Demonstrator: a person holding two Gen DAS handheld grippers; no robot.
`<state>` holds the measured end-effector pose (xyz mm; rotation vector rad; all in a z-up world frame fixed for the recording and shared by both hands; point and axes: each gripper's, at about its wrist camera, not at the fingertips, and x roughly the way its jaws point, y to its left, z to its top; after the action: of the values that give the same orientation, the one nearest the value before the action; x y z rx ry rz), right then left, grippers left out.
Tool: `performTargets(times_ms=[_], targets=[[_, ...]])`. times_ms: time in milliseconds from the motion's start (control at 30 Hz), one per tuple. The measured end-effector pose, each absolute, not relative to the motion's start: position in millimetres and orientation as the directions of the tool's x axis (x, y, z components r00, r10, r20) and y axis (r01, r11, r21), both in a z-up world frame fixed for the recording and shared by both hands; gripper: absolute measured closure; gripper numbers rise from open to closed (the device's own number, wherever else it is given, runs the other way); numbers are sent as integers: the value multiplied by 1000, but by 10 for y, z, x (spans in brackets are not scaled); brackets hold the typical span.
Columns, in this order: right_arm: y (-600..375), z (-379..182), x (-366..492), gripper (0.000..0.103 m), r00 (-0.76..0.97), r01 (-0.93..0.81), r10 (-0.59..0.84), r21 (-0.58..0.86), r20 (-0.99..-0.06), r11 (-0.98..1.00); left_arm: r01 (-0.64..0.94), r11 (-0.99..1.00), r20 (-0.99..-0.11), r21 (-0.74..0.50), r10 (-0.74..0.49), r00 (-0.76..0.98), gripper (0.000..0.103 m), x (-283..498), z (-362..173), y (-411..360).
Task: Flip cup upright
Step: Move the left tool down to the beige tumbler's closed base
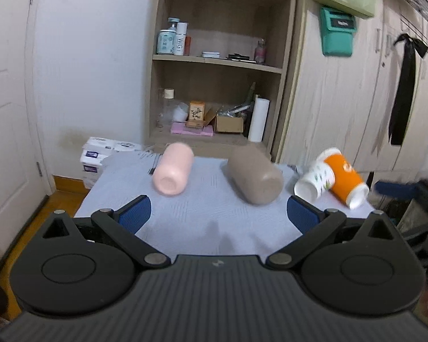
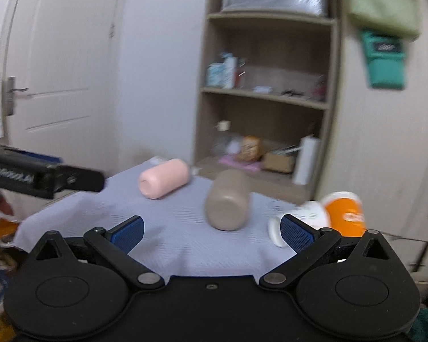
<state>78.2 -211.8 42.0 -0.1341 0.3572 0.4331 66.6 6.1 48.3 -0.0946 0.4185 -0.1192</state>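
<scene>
Several cups lie on their sides on a table with a pale grey cloth (image 1: pixel 185 216). A pink cup (image 1: pixel 174 172) lies at the left, a brown cup (image 1: pixel 255 175) in the middle, a white patterned paper cup (image 1: pixel 315 181) and an orange paper cup (image 1: pixel 343 178) at the right. My left gripper (image 1: pixel 218 215) is open and empty, short of the cups. My right gripper (image 2: pixel 211 233) is open and empty, near the table's front edge. The right wrist view shows the pink cup (image 2: pixel 164 178), brown cup (image 2: pixel 228 201), white cup (image 2: pixel 302 219) and orange cup (image 2: pixel 346 212).
A wooden shelf unit (image 1: pixel 216 65) with bottles and boxes stands behind the table. A wardrobe (image 1: pixel 356 99) is at the right, a white door (image 1: pixel 5 114) at the left. Tissue packs (image 1: pixel 100 154) sit on the floor. The left gripper's body (image 2: pixel 37 175) shows at the left.
</scene>
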Motion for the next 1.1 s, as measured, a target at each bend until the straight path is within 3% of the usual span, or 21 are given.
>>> performTargets(times_ms=[100,333,500,900,1000,1100], targets=[[-2090,461,1135,0,772,-514,472,19,-426,858,64,984,-432,-168,-132,892,0,998,464,74],[-1911,374,1785,0,681,-569,527,84,-508,818,56,941,-484,-335,-223,846,3,1658,248,132],[-1793,226,2165,0,669,-549,476,53,-570,834,71,907,-497,-416,-292,817,3,2006,100,103],[-1739,-32,2672,1,660,-493,413,52,-628,868,24,869,-531,-495,-324,783,4,2520,-144,53],[-1726,-48,2711,14,653,-492,408,52,-638,869,16,858,-538,-513,-335,774,4,2560,-197,51],[-1718,-74,2736,18,656,-484,390,36,-646,874,17,851,-541,-524,-349,765,4,2578,-225,50]])
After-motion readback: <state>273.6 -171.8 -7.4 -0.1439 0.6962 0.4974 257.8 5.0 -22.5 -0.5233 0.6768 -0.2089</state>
